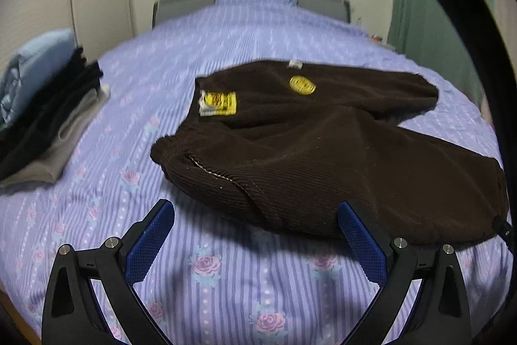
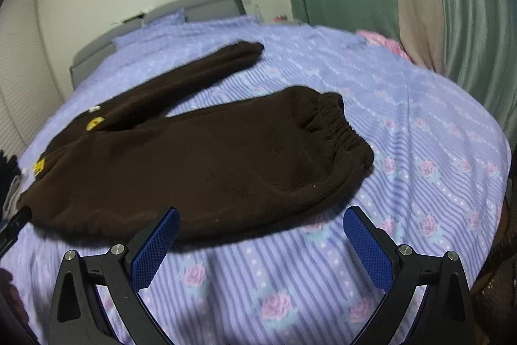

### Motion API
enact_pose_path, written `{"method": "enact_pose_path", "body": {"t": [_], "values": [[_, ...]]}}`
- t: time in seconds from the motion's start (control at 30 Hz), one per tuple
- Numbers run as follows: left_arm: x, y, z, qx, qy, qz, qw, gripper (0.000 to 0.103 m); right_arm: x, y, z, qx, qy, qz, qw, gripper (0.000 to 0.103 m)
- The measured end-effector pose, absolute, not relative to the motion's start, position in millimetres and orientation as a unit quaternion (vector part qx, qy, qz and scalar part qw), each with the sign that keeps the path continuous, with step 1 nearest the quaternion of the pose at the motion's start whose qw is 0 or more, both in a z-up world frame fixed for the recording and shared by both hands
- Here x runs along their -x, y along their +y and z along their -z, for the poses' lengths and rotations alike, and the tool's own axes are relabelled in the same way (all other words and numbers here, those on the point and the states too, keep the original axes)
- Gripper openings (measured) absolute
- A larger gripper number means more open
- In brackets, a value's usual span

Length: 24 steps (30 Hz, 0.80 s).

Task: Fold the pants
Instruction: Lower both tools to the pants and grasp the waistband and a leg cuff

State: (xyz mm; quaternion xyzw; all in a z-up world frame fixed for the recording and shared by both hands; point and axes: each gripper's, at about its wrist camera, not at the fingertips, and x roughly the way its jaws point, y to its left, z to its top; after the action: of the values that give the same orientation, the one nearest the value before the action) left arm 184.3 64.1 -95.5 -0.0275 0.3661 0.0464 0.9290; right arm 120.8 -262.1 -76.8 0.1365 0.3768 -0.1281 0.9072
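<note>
Pants [image 1: 323, 157] unfolded on bed [image 1: 226, 280]; left gripper [image 1: 255, 215], right gripper [image 2: 261, 220] wide, empty. Risk: thick fabric bunches, single-layer pinch.

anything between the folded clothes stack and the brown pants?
Nothing: in the left wrist view only bare striped floral bedsheet separates the folded stack from the brown pants.

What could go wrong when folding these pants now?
1. The two legs of the pants lie spread apart, so a fold may come out crooked.
2. The cardboard tags could get creased inside a fold.
3. The clothes stack lies close by; a swung leg might knock it.
</note>
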Motion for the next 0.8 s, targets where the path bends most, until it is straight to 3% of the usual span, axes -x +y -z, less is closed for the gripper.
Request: {"method": "enact_pose_path", "body": {"t": [0.37, 0.5, 0.6, 0.67, 0.73, 0.8], "values": [[-224, 61, 94, 0.064, 0.469, -0.053, 0.879, 0.103, -157, -288, 79, -0.192, 0.450, 0.182, 0.853, 0.101], [-234, 64, 108, 0.092, 0.498, -0.056, 0.861, 0.100, -169, -298, 95, -0.215, 0.473, 0.200, 0.830, 0.088], [-240, 67, 115, 0.113, 0.515, -0.053, 0.848, 0.088, -176, -300, 101, -0.224, 0.486, 0.199, 0.821, 0.080], [-243, 68, 119, 0.129, 0.527, -0.048, 0.838, 0.073, -182, -298, 99, -0.208, 0.495, 0.193, 0.821, 0.073], [-245, 66, 118, 0.134, 0.535, -0.048, 0.833, 0.062, -187, -299, 94, -0.191, 0.502, 0.188, 0.822, 0.062], [-248, 57, 111, 0.110, 0.535, -0.057, 0.835, 0.053, -191, -305, 87, -0.185, 0.510, 0.184, 0.820, 0.043]]}}
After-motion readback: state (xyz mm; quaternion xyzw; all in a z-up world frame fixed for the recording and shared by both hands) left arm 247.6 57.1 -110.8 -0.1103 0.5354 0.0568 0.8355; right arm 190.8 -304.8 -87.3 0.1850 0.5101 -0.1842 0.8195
